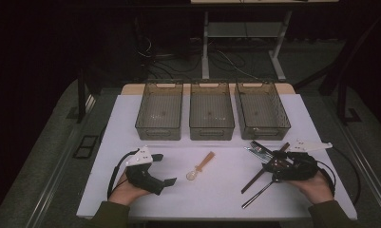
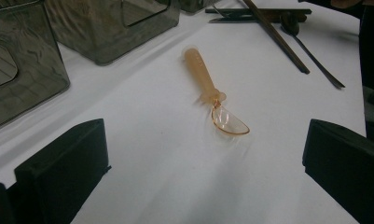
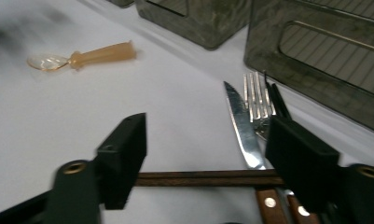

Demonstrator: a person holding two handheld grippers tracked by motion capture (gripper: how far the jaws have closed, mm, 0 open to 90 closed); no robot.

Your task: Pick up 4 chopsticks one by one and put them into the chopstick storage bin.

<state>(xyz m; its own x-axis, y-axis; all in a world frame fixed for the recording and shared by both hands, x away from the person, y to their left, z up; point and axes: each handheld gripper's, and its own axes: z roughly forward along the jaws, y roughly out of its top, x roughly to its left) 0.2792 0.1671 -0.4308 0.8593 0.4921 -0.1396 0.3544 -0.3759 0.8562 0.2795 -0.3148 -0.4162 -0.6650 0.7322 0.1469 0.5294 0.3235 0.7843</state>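
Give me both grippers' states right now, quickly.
Left gripper: open, fingers wide apart, holding nothing; orange spoon lies ahead of it.
Right gripper: open, fingers either side of a dark chopstick, not pressing on it.

Three bins (image 1: pixel 211 116), one plastic spoon (image 1: pixel 201 166), two chopsticks (image 1: pixel 260 173).

Three bins are sitting side by side along the far edge of the tabletop (image 1: pixel 131 142): the left bin (image 1: pixel 159 110), the middle bin (image 1: pixel 211 110), the right bin (image 1: pixel 261 110). Nearer the person, the spoon (image 1: pixel 201 166) is lying alone at centre, just before the middle bin. Off to its right, the cutlery pile (image 1: pixel 261 151) is resting before the right bin, chopsticks (image 1: pixel 254 180) trailing toward the near edge. The left gripper (image 1: pixel 166 170) is sitting left of the spoon; the right gripper (image 1: pixel 269 161) is hovering over the pile, jaws straddling one chopstick.
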